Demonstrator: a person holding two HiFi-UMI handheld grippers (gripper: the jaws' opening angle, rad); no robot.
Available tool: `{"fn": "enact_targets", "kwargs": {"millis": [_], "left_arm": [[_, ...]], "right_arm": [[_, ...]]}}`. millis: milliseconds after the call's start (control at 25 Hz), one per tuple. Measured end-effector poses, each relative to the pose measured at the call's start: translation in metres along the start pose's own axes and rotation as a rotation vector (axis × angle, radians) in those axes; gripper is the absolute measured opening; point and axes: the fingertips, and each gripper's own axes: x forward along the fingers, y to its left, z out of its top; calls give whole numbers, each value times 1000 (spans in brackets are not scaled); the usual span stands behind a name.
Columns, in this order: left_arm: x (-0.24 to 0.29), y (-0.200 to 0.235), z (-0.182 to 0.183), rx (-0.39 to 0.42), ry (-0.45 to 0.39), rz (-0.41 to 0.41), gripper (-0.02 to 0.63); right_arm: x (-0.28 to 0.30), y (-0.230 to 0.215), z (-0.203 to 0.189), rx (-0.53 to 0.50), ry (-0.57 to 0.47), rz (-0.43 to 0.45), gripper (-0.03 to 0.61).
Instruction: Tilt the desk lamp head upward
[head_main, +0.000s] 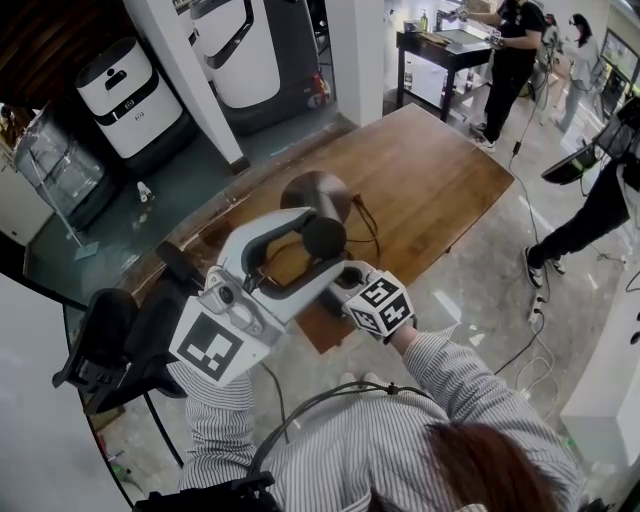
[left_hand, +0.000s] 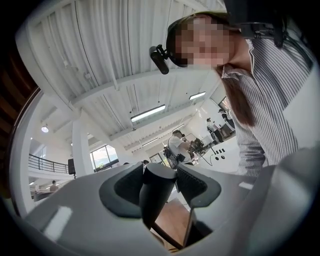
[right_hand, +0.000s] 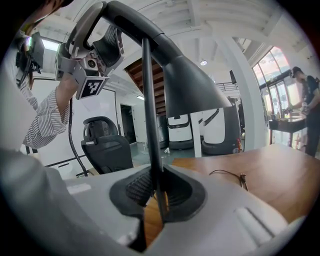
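Note:
The black desk lamp stands on the wooden table (head_main: 440, 180). Seen from above, its cone head (head_main: 315, 190) lies just beyond both grippers; in the right gripper view the head (right_hand: 192, 90) hangs with its opening down. My left gripper (head_main: 318, 240) is raised and shut on the lamp's thick curved neck (left_hand: 157, 192). My right gripper (right_hand: 156, 197) is shut low on the thin upright stem (right_hand: 150, 110), and from above that gripper (head_main: 345, 278) sits under the left one. The left gripper (right_hand: 95, 55) also shows at the top of the curve. The lamp's base is hidden.
A thin cable (right_hand: 227, 174) lies on the table beside the lamp. A black office chair (head_main: 110, 340) stands at the table's left end. White machines (head_main: 125, 95) stand at the back left. People work at a dark bench (head_main: 450, 45) at the back right.

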Motion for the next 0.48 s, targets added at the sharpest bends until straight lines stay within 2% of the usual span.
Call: {"fn": "enact_targets", "kwargs": {"millis": [120, 200, 320, 360, 400, 480], "left_arm": [[1, -8, 0, 4, 0, -13, 218], [0, -12, -1, -26, -12, -20, 218], [-6, -16, -3, -147, -49, -25, 213], [-8, -17, -4, -205, -69, -30, 138], [-10, -19, -5, -245, -88, -32, 112], [-10, -20, -9, -249, -81, -18, 100]], "right_arm": [[-2, -2, 0, 14, -8, 2, 40], [-2, -2, 0, 20, -11, 4, 40], [-1, 0, -1, 23, -8, 7, 40], [-1, 0, -2, 26, -8, 7, 38], [-1, 0, -2, 30, -9, 5, 38], [0, -1, -3, 30, -6, 0, 38]]}}
